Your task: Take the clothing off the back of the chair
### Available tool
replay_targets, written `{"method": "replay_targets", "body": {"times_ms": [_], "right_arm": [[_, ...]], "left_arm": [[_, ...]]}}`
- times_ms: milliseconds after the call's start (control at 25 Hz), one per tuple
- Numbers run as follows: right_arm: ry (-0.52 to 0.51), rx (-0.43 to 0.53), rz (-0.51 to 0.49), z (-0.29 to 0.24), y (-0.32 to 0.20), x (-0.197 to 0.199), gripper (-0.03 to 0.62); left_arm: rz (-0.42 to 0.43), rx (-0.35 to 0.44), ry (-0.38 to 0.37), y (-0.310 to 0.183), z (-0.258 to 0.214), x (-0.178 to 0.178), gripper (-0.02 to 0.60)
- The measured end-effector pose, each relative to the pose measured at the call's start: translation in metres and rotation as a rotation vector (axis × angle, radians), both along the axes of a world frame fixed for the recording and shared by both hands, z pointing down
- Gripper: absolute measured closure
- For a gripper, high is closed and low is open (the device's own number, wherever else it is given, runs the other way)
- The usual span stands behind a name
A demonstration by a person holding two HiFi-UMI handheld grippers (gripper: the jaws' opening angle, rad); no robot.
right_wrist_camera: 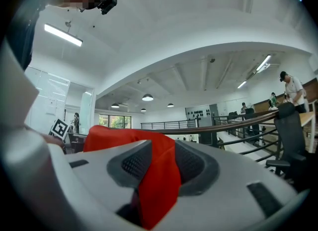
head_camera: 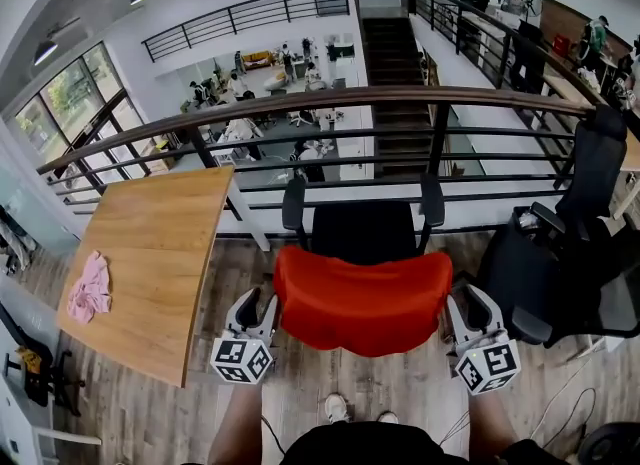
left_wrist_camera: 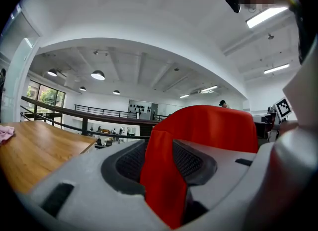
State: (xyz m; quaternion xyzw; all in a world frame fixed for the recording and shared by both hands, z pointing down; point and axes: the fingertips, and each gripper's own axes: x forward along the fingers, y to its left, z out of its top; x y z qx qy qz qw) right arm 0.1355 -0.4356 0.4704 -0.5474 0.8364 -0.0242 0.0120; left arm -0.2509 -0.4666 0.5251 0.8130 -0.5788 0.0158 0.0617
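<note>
Hemming the red-draped chair (head_camera: 365,231): wooden table (head_camera: 150,253), black office chair (head_camera: 560,273), railing (head_camera: 300,103) beyond.

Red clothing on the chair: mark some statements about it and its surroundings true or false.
1. The red clothing is draped over the back of the black chair. True.
2. The pink cloth lies on the chair's seat. False: it lies on the wooden table.
3. Red fabric sits between the jaws of the left gripper and the right gripper. True; both pairs are opening.
4. In the head view the table is right of the chair. False: it is left.
</note>
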Motion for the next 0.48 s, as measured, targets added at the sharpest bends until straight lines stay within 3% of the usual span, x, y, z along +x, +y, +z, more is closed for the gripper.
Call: {"method": "replay_targets", "body": {"times_ms": [480], "right_arm": [[0.064, -0.142, -0.027, 0.054, -0.022, 0.004, 0.407]], "left_arm": [[0.083, -0.074, -0.042, -0.034, 0.035, 0.014, 0.414]]}}
